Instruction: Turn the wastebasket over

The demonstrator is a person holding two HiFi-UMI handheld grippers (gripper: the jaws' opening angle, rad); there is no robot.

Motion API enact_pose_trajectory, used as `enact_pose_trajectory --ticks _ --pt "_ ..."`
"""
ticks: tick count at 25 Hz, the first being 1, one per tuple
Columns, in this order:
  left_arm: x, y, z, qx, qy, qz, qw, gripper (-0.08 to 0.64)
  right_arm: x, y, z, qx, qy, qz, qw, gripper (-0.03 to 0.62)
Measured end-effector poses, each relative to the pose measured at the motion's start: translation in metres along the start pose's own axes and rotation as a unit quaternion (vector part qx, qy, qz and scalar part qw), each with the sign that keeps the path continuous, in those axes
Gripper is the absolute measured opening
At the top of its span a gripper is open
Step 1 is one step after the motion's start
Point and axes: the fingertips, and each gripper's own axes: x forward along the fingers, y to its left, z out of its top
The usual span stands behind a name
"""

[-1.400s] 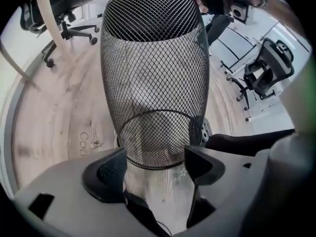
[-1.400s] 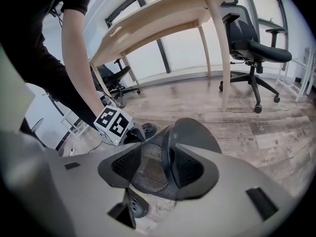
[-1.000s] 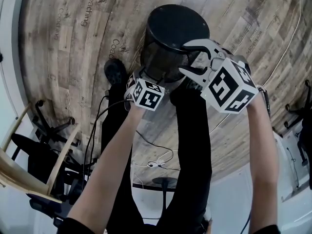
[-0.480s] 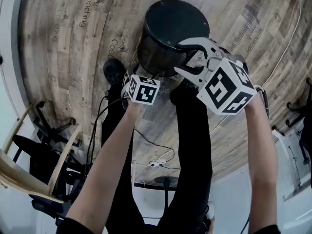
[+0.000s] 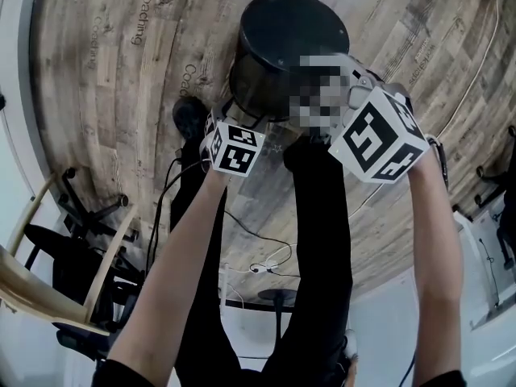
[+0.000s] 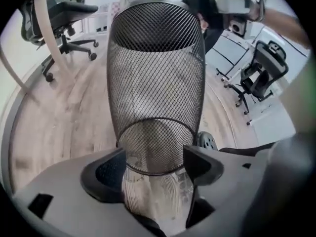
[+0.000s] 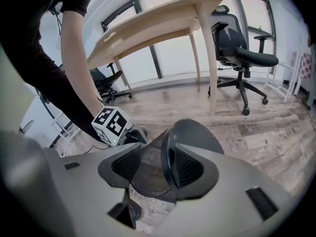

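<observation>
The black mesh wastebasket (image 5: 278, 51) hangs tilted above the wood floor, its solid round base turned up toward the head camera. My left gripper (image 6: 153, 169) is shut on the open rim end (image 6: 155, 147), with a pad against each side of the wire ring; its marker cube (image 5: 234, 147) shows below the basket. My right gripper (image 7: 158, 167) is shut on the base end of the wastebasket (image 7: 190, 139), one finger over the base's edge and the other on the mesh wall. In the head view a mosaic patch hides the right jaws.
The person's black-trousered legs (image 5: 318, 240) and a shoe (image 5: 189, 119) stand just under the basket. Cables (image 5: 258, 268) trail on the floor. A wooden table (image 7: 163, 23) and office chairs (image 7: 237, 48) stand around; another chair (image 5: 72, 256) is at the left.
The basket has tipped a little further, its base facing the head camera more. My left gripper has shifted slightly up and left with the rim end. The right gripper has stayed put.
</observation>
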Motion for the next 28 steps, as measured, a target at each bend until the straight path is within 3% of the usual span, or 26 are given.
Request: enact_pose_trajectory --ticks 3,6,18,28 --pt "-0.003 -0.008 0.015 0.03 -0.022 -0.011 0.9993 0.374 0.0 0.0 0.0 0.007 -0.002 0.001 1.0 0.23" --pt "-0.004 -0.006 0.019 0.036 -0.027 -0.006 0.999 0.377 -0.001 0.0 0.0 0.014 -0.003 0.001 1.0 0.229" --pt "0.012 -0.001 0.001 0.025 0.003 -0.002 0.9997 0.377 0.013 0.033 0.009 0.012 -0.014 0.035 0.999 0.218" --pt "0.005 0.012 0.034 0.046 -0.045 0.017 0.9978 0.377 0.018 0.028 0.007 0.019 -0.018 0.032 0.999 0.201"
